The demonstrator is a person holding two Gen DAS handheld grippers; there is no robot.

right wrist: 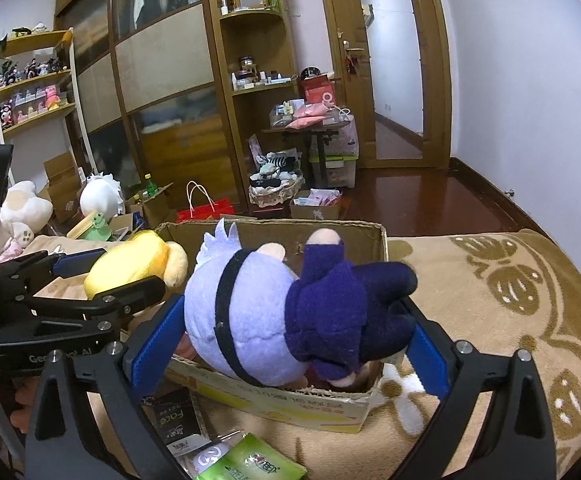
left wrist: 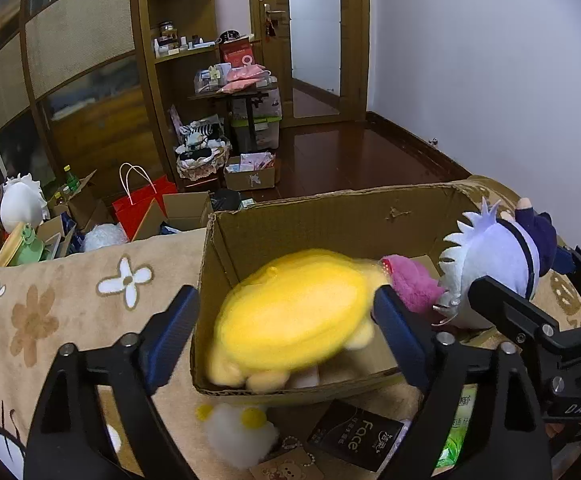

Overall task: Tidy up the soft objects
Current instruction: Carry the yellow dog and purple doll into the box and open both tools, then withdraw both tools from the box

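Two grippers over cardboard box (left wrist: 330, 216): left gripper (left wrist: 286, 332) spread around blurred yellow plush (left wrist: 294, 312), grip unclear; right gripper (right wrist: 290, 344) spread around purple-clad doll (right wrist: 290, 308), contact unclear.

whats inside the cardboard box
In the cardboard box: a yellow plush, a pink plush and a white-haired doll. They cover most of the floor.

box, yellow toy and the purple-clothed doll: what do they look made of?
Box: brown corrugated cardboard, matte, with ragged torn edges. Yellow toy: looks like soft plush, though motion-blurred. Doll: short-pile plush head with a black band, felt-like spiky hair, and dark purple fleece-like clothing, probably stuffed.
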